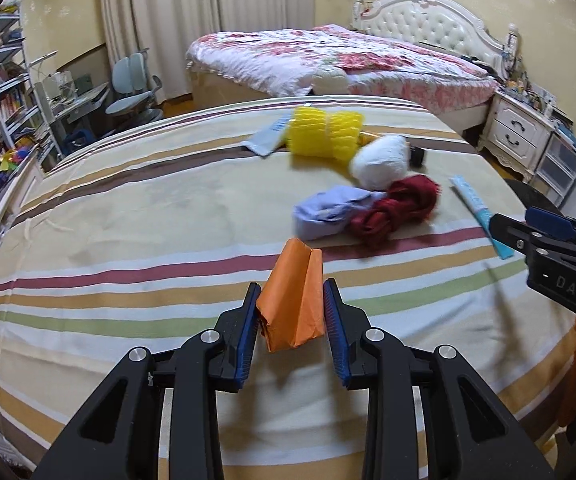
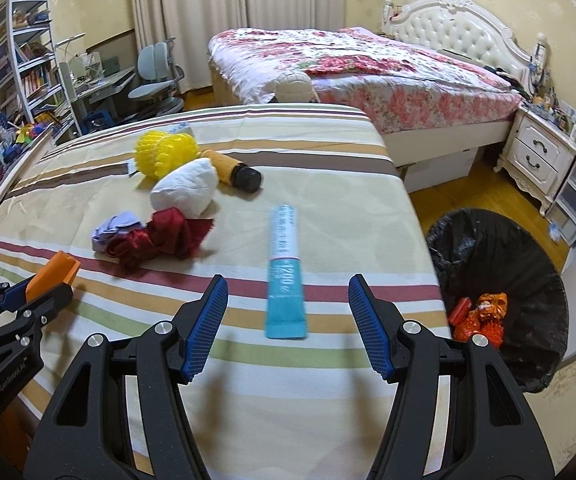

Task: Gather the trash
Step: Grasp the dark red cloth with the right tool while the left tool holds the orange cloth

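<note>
Orange folded paper (image 1: 293,300) sits clamped in my L gripper (image 1: 290,312) above striped tablecloth (image 1: 128,240); R gripper (image 2: 288,320), jaws spread wide w/ nothing held, hovers over teal tube (image 2: 284,276); beyond: red cloth (image 2: 156,236), white wad (image 2: 184,194), yellow mesh (image 2: 164,154); black-lined bin (image 2: 528,264) at right.

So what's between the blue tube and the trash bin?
Only bare striped cloth, then the table's edge. The right wrist view shows nothing else between the blue tube and the trash bin.

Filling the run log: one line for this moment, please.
left gripper: shut on orange paper | right gripper: open above blue tube | bin: holds orange trash
</note>
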Tool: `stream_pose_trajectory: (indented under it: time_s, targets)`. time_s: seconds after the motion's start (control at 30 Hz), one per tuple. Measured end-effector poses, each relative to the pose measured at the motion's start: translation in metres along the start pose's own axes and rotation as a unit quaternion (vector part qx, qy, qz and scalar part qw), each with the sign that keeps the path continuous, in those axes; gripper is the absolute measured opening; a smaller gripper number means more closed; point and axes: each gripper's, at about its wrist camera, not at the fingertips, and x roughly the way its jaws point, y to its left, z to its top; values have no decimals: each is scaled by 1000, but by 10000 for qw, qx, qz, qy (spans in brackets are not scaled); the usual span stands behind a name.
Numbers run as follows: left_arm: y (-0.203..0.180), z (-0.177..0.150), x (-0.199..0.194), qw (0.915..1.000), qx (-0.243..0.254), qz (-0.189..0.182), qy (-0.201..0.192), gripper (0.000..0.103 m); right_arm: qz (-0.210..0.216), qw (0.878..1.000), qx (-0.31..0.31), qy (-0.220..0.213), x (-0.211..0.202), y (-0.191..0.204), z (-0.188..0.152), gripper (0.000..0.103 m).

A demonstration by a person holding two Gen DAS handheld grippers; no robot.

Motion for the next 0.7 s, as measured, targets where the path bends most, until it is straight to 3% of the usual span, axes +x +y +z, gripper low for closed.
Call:
stream_pose_trajectory:
  time_s: [0.33, 0.7]
  targets:
    - [50, 10, 10, 9981, -337, 504, -59, 33, 233, 9993, -290, 93, 14, 37, 14, 61]
    - [70, 10, 20, 9974, -548, 470, 44, 33, 370, 9979, -499, 157, 32, 59, 27, 61]
